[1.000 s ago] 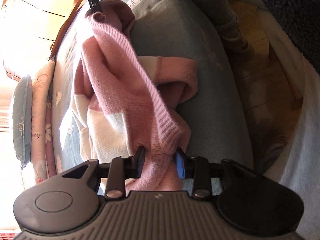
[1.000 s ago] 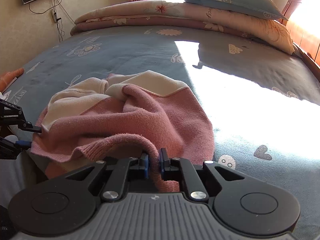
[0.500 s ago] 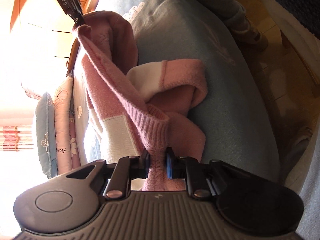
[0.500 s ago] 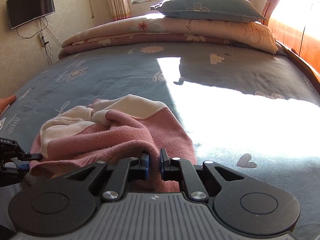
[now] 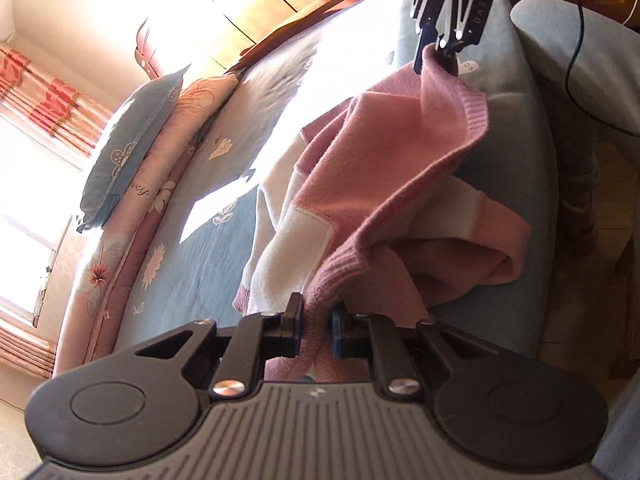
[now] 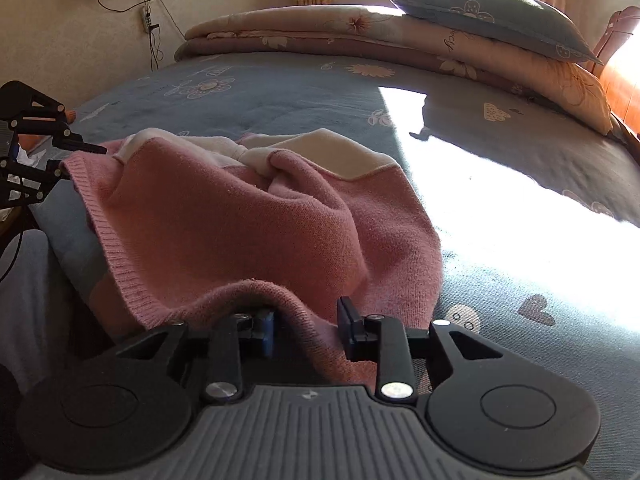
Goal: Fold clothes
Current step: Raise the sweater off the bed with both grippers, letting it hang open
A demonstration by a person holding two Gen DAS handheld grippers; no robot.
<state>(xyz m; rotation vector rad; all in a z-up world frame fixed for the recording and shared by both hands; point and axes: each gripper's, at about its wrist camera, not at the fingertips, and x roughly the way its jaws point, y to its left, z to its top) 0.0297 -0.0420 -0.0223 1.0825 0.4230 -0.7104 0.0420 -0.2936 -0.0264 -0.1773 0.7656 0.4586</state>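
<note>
A pink and cream knitted sweater (image 5: pixel 384 168) lies bunched near the edge of the blue bed (image 5: pixel 208 264). My left gripper (image 5: pixel 316 326) is shut on its ribbed pink hem. The same gripper (image 6: pixel 66 160) shows at the left edge of the right wrist view, pinching the hem corner. My right gripper (image 6: pixel 306 326) has its fingers apart, and a pink fold of the sweater (image 6: pixel 248 220) drapes across the gap and over the left finger. In the left wrist view the right gripper (image 5: pixel 434 54) sits at the sweater's far corner, which is raised.
A folded floral quilt (image 6: pixel 360 36) and a blue pillow (image 6: pixel 488 20) are stacked at the far side of the bed. A wooden headboard (image 6: pixel 624 76) stands at the right. A person's grey-clad leg (image 5: pixel 576 56) is beside the bed edge. Bright sunlight falls across the bedsheet (image 6: pixel 500 184).
My right gripper's fingers have spread apart from their earlier pinch. The left gripper has swung round and lifted, drawing the hem out between the two grippers.
</note>
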